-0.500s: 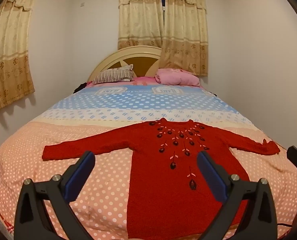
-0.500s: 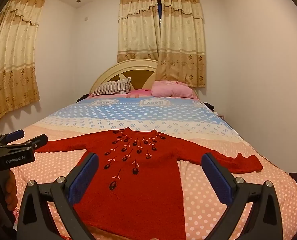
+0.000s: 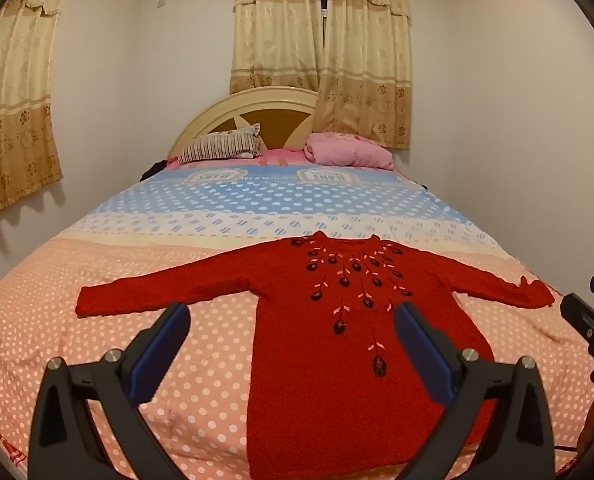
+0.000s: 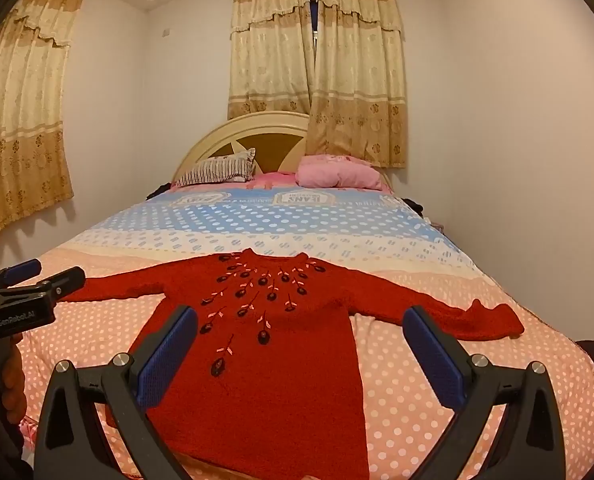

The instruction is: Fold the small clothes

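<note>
Red knitted sweater with dark embroidered flowers [image 3: 329, 344] lies flat on the polka-dot bed [image 3: 97, 328], neckline toward the headboard, sleeves spread sideways. Left claw [image 3: 291, 346] released, right claw [image 4: 299, 350] released, both above it. Only the right view catches a hand [image 4: 11, 384].

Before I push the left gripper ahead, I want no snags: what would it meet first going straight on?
Most likely the red sweater spread flat on the bed: the left gripper, jaws open and empty, points down at its body. Depth is hard to judge.
</note>
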